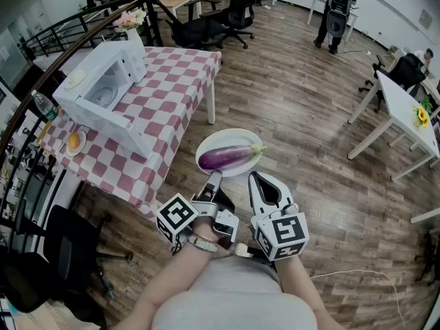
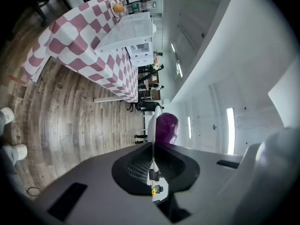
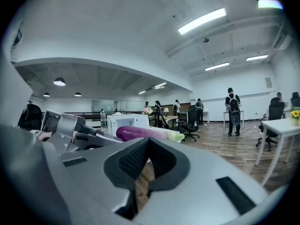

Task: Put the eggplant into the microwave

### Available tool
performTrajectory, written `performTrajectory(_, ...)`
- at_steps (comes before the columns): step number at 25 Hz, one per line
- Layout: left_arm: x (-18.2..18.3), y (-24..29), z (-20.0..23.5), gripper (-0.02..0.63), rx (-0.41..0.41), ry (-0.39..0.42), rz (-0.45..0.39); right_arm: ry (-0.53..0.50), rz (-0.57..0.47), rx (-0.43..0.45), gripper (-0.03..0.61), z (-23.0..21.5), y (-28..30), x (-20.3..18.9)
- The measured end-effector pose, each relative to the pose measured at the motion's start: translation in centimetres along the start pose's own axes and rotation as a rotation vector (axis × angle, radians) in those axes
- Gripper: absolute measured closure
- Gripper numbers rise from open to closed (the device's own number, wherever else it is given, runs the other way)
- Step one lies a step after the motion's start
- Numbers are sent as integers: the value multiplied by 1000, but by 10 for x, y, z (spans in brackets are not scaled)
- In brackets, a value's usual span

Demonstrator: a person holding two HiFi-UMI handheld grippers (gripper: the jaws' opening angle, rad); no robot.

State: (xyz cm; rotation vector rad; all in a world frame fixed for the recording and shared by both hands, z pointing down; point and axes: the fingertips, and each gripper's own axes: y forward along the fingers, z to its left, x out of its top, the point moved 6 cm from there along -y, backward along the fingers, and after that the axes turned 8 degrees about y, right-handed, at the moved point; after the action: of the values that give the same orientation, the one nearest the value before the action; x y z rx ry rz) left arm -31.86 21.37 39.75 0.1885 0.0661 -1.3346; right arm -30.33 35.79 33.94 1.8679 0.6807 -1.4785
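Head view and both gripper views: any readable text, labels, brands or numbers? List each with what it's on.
No text can be read.
Marker cubes: square patterns only, no letters.
Bottle label: too small to read.
Wall sign: too blurred to read.
Microwave: no brand shows.

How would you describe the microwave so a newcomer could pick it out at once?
Look at the table with the pink-and-white checked cloth at the head view's upper left. The microwave stands on it, near a vase of flowers. It is the only white box, its door open.
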Motion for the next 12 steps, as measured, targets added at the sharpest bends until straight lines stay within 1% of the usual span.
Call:
performTrajectory(6, -17, 8, -9, 600, -11, 0, -23, 9, -2, 10, 554, -21, -12, 4)
performTrajectory(12, -36, 16, -15, 600, -20, -19, -82, -4, -4, 49, 554, -46, -23, 10)
